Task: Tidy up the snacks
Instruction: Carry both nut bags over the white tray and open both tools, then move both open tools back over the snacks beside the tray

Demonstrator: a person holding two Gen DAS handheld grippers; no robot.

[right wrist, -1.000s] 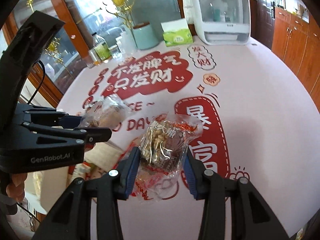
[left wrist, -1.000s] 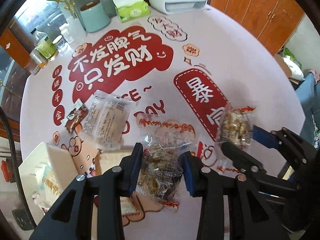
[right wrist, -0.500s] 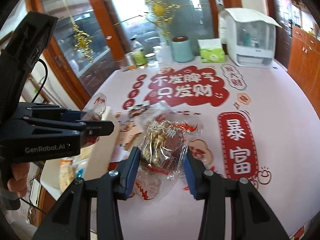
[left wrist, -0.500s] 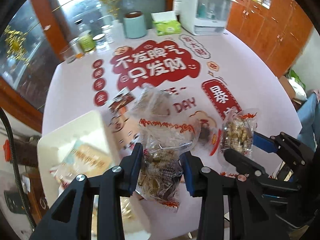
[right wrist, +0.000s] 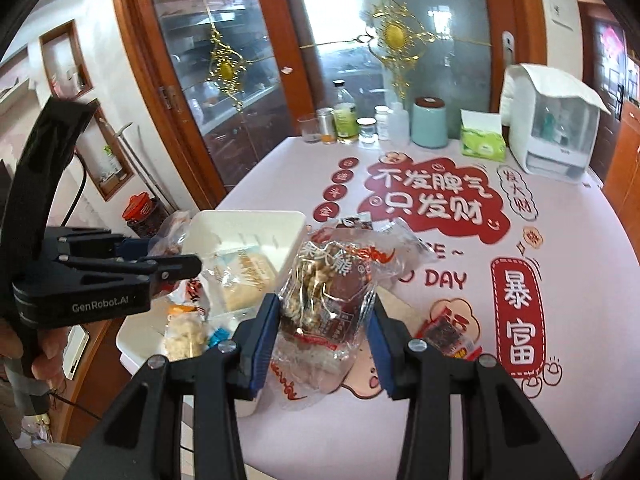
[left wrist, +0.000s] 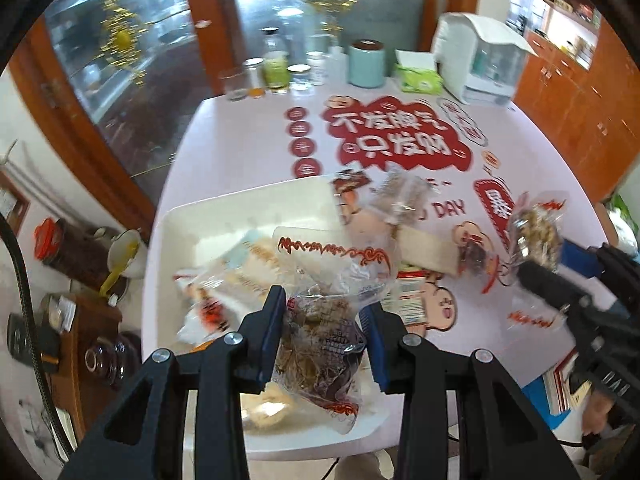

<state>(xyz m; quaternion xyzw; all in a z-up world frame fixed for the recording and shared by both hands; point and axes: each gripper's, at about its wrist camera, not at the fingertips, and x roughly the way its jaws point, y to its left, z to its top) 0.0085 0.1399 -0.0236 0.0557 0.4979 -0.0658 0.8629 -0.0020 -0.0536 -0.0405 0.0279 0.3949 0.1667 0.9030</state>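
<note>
Mid-task. Left gripper (left wrist: 324, 328) is clamped on a clear nut snack pack (left wrist: 320, 344), hanging over the white bin (left wrist: 224, 216) — drop looks next. Right gripper (right wrist: 324, 332) is clamped on a second nut pack (right wrist: 328, 292), held above the table just beside the bin. The bin already holds several wrapped snacks (right wrist: 240, 272); a few loose packets (left wrist: 400, 196) lie on the tablecloth (right wrist: 580, 280) — those remain.
</note>
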